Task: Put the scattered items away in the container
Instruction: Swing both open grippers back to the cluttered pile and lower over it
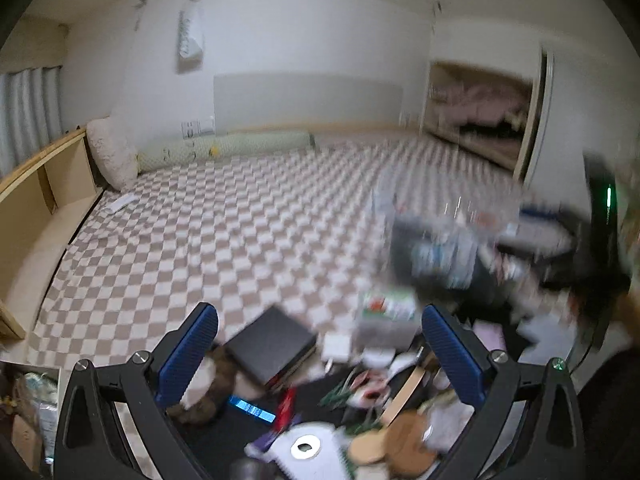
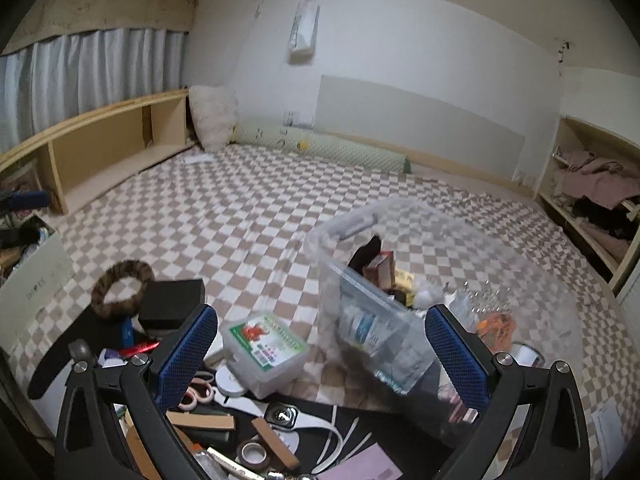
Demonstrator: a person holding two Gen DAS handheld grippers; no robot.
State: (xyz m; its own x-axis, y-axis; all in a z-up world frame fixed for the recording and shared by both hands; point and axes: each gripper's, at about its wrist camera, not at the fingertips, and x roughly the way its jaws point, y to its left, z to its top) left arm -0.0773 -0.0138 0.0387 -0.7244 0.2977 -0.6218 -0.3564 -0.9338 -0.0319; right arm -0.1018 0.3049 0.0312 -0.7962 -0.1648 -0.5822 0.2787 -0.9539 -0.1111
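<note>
A clear plastic bin [image 2: 400, 280] stands on the checkered blanket with several items inside; in the blurred left wrist view the bin [image 1: 448, 240] is at the right. My right gripper [image 2: 320, 352] is open above a small lidded box with a green label [image 2: 264, 344], nothing between its blue pads. My left gripper [image 1: 320, 352] is open over a pile of scattered items: a black box [image 1: 272, 344], a tape roll [image 1: 306, 448], a red item [image 1: 286, 404]. A fur ring [image 2: 120, 290], a black box [image 2: 172, 304] and a tape roll [image 2: 252, 454] lie near the right gripper.
A low wooden shelf [image 2: 100, 148] runs along the left wall, with a white cushion [image 2: 212, 116] and a green bolster [image 2: 320, 148] at the far wall. An open cupboard with clothes [image 2: 592, 192] is at the right. A black mat [image 2: 360, 432] lies under the clutter.
</note>
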